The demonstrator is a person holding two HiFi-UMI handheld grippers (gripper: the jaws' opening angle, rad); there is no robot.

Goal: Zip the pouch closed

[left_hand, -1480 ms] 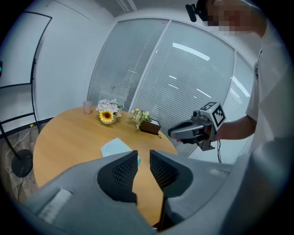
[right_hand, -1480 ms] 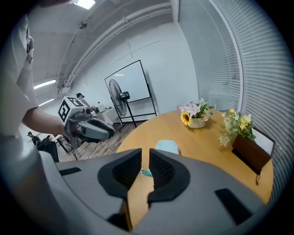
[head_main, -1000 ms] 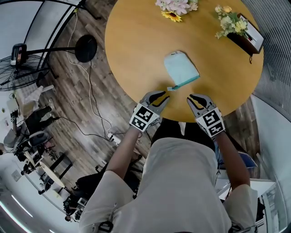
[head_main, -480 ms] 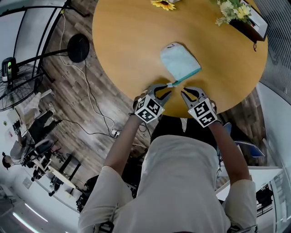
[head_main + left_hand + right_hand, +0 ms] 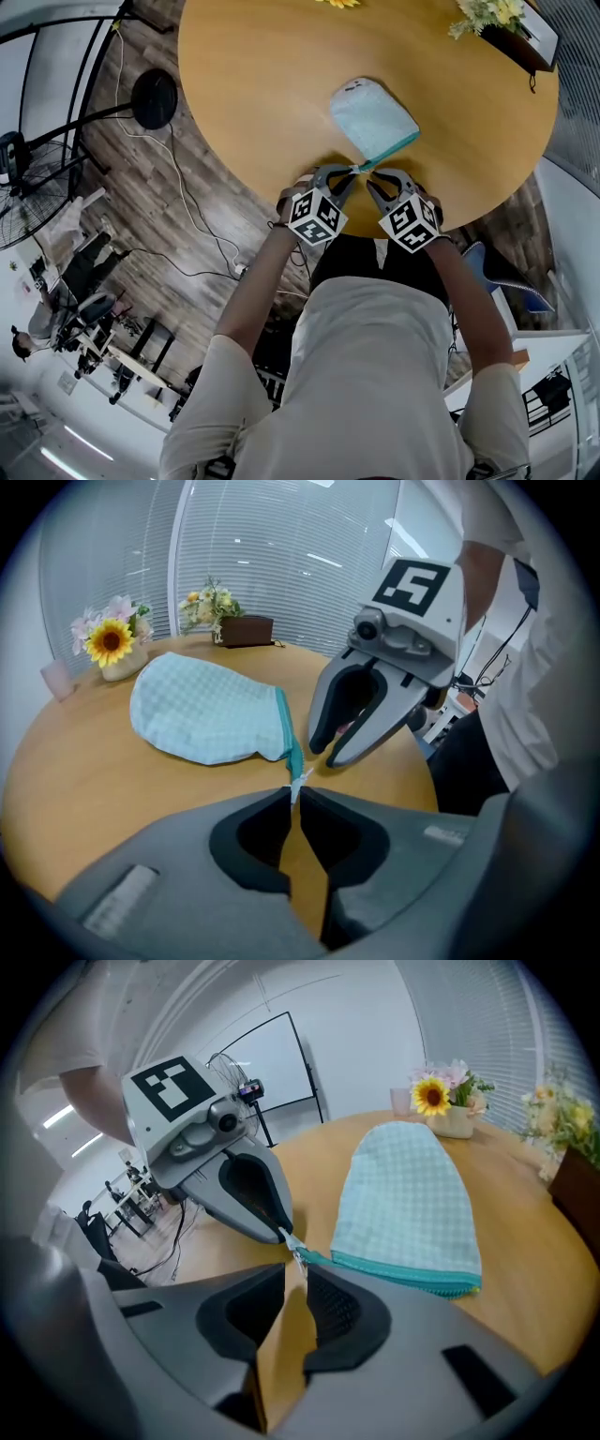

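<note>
Directly ahead of both tools lies the pale blue pouch (image 5: 373, 114), flat on the round wooden table (image 5: 253, 84), just above the centre of the head view. Its teal zip (image 5: 392, 154) runs along the pouch's lower edge, slanting from the near corner at lower left up towards the right of the frame. That near corner is where both tools meet, so I judge any pull along the zip has to travel up and to the right, away from me.

My left gripper (image 5: 349, 175) comes in from the lower left. In the left gripper view its jaws are pinched together on a small white tab (image 5: 299, 784) at the zip's near end, anchoring the corner.

My right gripper (image 5: 372, 178) comes in from the lower right, just beside the left one, and it is the one better placed for the slant of the zip. In the right gripper view its jaws show a narrow gap, bare table visible between them, with the teal zip end and a small pale metal piece (image 5: 297, 1256) right at their mouth. I judge it not yet clamped.
</note>
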